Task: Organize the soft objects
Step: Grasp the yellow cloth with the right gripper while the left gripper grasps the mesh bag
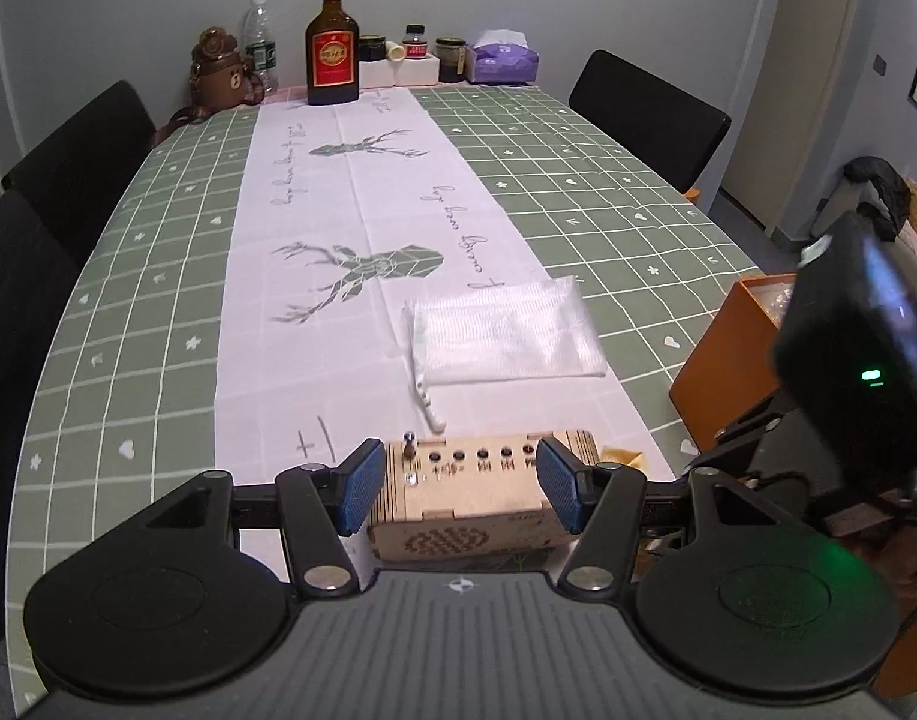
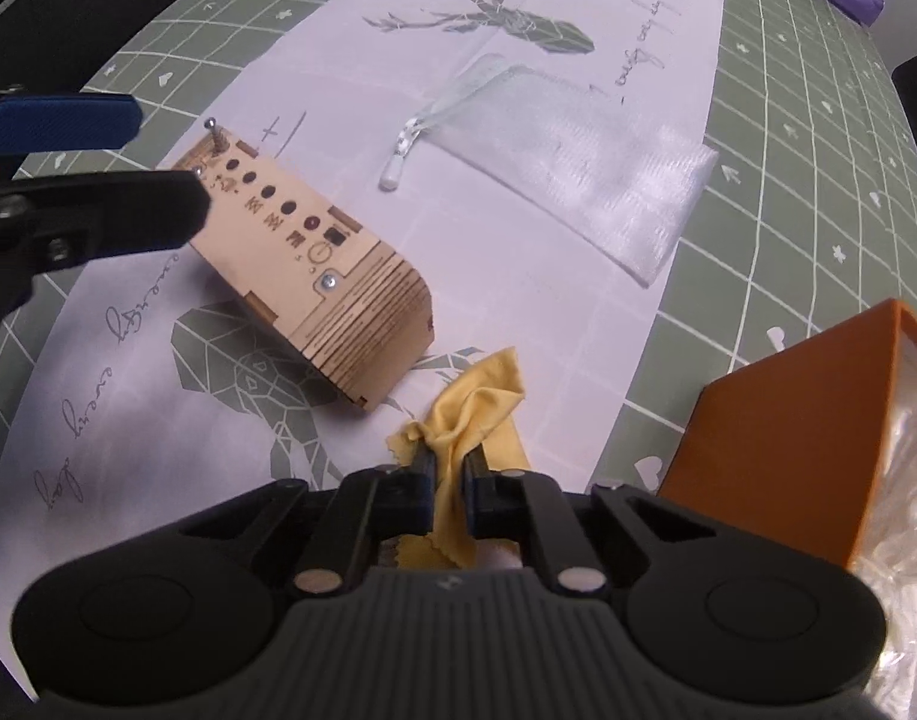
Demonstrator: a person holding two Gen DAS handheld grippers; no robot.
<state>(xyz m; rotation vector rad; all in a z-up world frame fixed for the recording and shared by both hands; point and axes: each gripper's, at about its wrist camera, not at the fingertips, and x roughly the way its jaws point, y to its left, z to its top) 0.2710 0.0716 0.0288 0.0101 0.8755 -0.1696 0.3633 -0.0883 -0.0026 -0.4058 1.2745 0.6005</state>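
My right gripper [image 2: 449, 465] is shut on a crumpled yellow cloth [image 2: 476, 402], held just above the table beside a wooden box [image 2: 314, 264]. A corner of the cloth shows in the left wrist view [image 1: 621, 455]. My left gripper [image 1: 458, 480] is open, its blue pads on either side of the wooden box [image 1: 464, 492] without clearly pressing it. Its fingers [image 2: 62, 120] show in the right wrist view at the box's far end. A white mesh drawstring pouch [image 1: 506, 330] lies flat on the white runner beyond the box; it also shows in the right wrist view [image 2: 578, 162].
An orange box [image 2: 806, 438] with clear plastic inside stands at the table's right edge [image 1: 728, 360]. Bottles [image 1: 332, 48], jars, a bear figure [image 1: 218, 69] and a purple tissue pack [image 1: 501, 60] line the far end. Black chairs [image 1: 650, 114] flank the table.
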